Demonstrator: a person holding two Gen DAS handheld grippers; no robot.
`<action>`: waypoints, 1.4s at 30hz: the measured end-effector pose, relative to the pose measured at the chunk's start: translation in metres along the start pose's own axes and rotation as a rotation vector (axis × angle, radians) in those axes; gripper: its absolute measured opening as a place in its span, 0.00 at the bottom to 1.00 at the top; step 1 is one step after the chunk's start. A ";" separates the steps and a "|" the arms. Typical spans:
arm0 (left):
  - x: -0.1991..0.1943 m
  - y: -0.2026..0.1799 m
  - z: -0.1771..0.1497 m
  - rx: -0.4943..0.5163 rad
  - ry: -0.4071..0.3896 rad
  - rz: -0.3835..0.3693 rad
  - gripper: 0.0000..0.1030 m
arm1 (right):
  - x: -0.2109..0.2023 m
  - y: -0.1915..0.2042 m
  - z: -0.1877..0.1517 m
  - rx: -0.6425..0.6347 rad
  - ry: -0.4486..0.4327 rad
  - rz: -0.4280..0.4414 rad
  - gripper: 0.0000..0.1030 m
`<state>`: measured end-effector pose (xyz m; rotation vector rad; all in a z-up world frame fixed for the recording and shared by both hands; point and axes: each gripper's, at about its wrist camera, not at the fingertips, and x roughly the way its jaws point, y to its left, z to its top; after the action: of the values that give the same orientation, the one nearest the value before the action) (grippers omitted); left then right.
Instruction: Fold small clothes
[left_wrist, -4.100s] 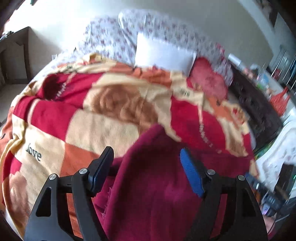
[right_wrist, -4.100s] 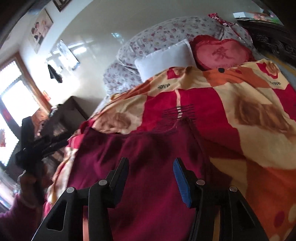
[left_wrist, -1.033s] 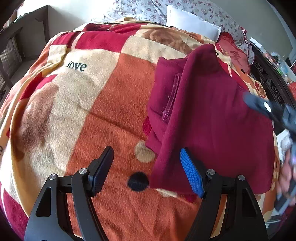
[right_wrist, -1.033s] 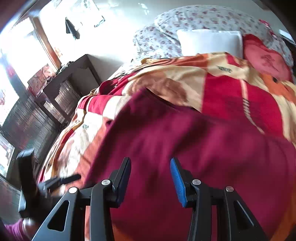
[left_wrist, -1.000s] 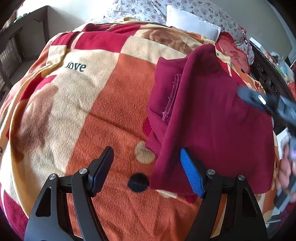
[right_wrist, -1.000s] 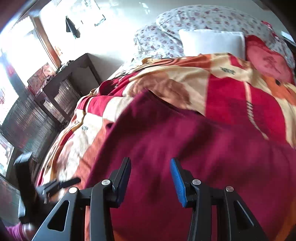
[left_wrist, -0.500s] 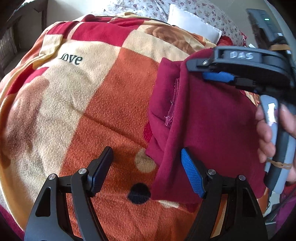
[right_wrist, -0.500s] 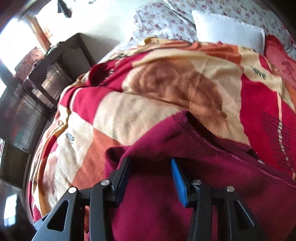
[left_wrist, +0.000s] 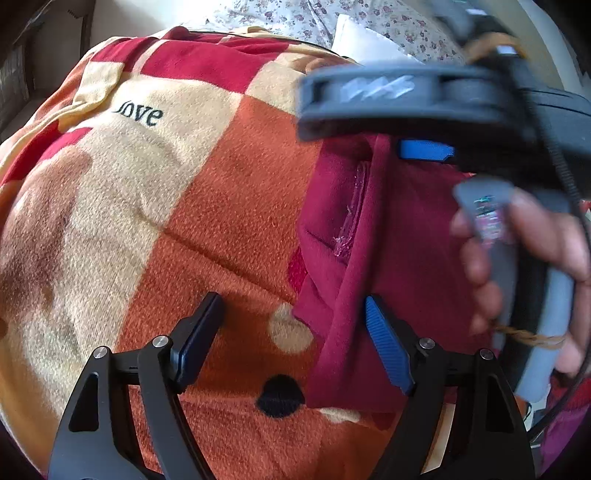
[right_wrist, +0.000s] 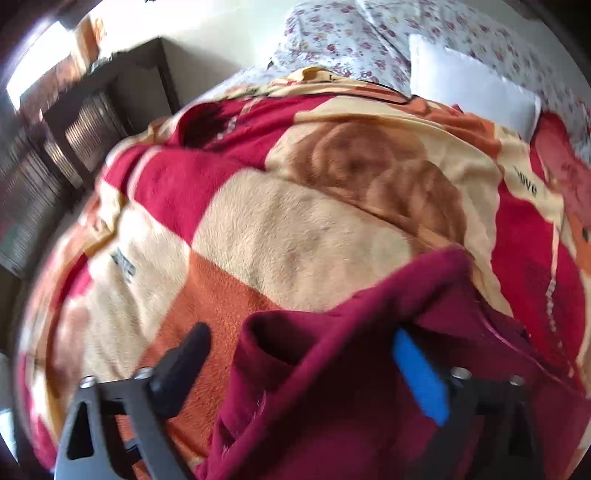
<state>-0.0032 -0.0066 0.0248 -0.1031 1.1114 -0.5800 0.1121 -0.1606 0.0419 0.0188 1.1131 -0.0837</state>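
Wide stretch of blanket (left_wrist: 207, 206) left of maroon garment (left_wrist: 391, 236) lies bare; my left gripper (left_wrist: 291, 339) has room there. On right, my right gripper (right_wrist: 303, 373), jaws just sprung wide, straddles garment's raised fold. My right hand (left_wrist: 528, 266) crowds the garment's right side. White pillow (right_wrist: 469, 96) well apart at head of bed.

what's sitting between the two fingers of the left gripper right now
In the left wrist view, bare orange blanket with a cream dot and a black dot, plus the folded edge of the maroon garment. The left gripper is open.
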 end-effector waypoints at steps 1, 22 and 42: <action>0.001 0.000 0.000 0.004 -0.002 0.002 0.78 | 0.004 0.002 -0.002 -0.017 0.009 -0.035 0.99; -0.040 -0.091 0.010 0.212 -0.110 -0.131 0.26 | -0.123 -0.123 -0.068 0.212 -0.276 0.326 0.11; 0.053 -0.303 -0.073 0.613 0.059 -0.137 0.26 | -0.134 -0.312 -0.230 0.615 -0.270 0.148 0.08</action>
<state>-0.1678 -0.2747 0.0573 0.3731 0.9457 -1.0280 -0.1767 -0.4506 0.0690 0.6217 0.7785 -0.2854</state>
